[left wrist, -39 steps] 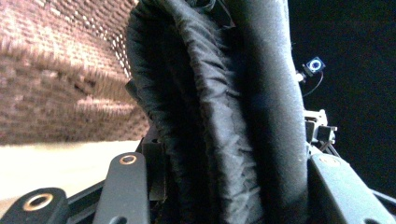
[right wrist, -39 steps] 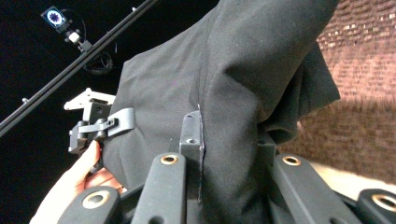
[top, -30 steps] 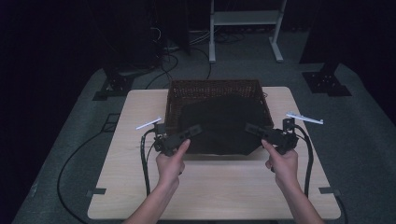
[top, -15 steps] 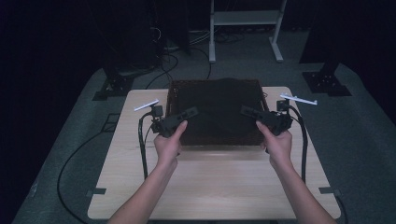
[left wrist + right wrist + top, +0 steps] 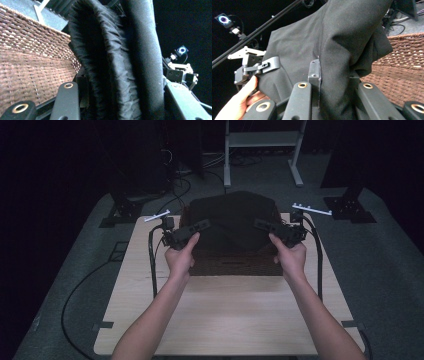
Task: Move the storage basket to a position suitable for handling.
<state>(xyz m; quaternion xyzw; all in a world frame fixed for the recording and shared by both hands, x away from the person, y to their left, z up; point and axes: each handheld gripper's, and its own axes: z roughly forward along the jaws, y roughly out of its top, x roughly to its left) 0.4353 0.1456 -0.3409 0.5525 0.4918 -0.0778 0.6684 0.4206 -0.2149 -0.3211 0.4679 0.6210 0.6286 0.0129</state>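
Observation:
A black cloth (image 5: 232,217) hangs stretched between both grippers above a brown woven basket (image 5: 235,264) on the wooden table (image 5: 225,315). My left gripper (image 5: 201,226) is shut on the cloth's left edge, and my right gripper (image 5: 261,224) is shut on its right edge. In the left gripper view the thick folded cloth (image 5: 120,60) fills the gap between the jaws of the left gripper (image 5: 122,100), with the basket wall (image 5: 30,62) beside it. In the right gripper view the cloth (image 5: 342,35) drapes over the right gripper (image 5: 334,95), above the basket (image 5: 409,65).
Cables (image 5: 152,265) trail from both grippers over the table. A white metal stand (image 5: 260,140) and dark stand feet (image 5: 350,205) sit on the grey floor behind the table. Each gripper view shows the other gripper (image 5: 254,67) (image 5: 180,73) across the cloth.
Both grippers have moved away from the person and upward, carrying the black cloth up out of the basket. The cloth now bulges above the basket's rim.

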